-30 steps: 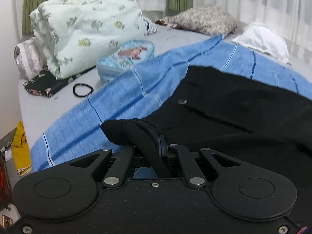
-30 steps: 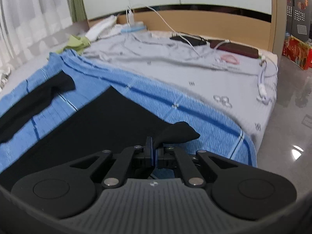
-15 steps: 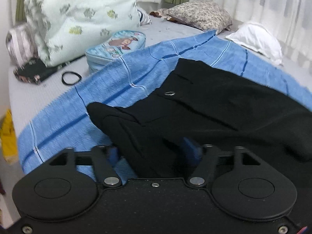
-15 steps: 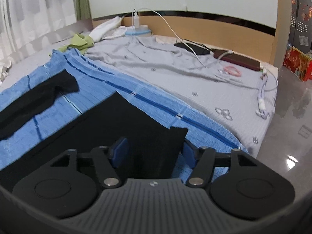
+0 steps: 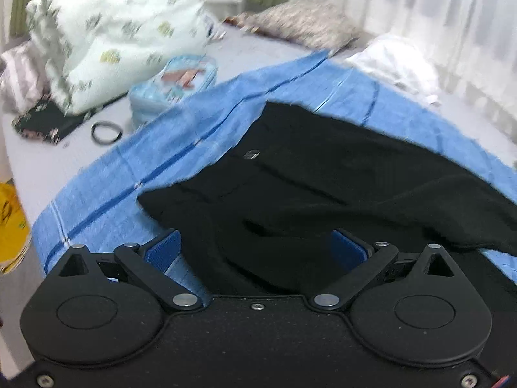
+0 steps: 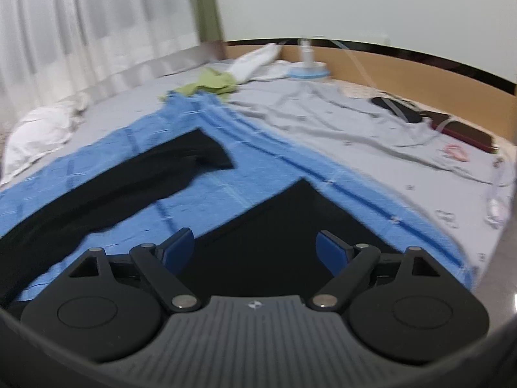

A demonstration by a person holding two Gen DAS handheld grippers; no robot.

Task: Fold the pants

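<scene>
"What does the left camera see that the right one doesn't?"

"The top of the black pants [image 5: 339,194] with its little shiny button [image 5: 251,154]. Past the left gripper [image 5: 255,249], off to its left side, are a puffy quilt [image 5: 113,32], a blue pouch [image 5: 171,87] and a black hair tie [image 5: 106,132]."

"And the right camera?"

"The two pant legs, one far ahead, one close. Beyond lie a green cloth [image 6: 213,84] and the wooden bed frame [image 6: 420,74]."

"Are the grippers holding the pants?"

"No. Both are opening wide. The pants lie flat on the blue blanket [image 5: 155,161], just under and in front of the left one. The right gripper [image 6: 255,247] hangs over a leg end. Cloth shows between the blue pads [image 6: 179,247], but nothing is pinched."
</scene>
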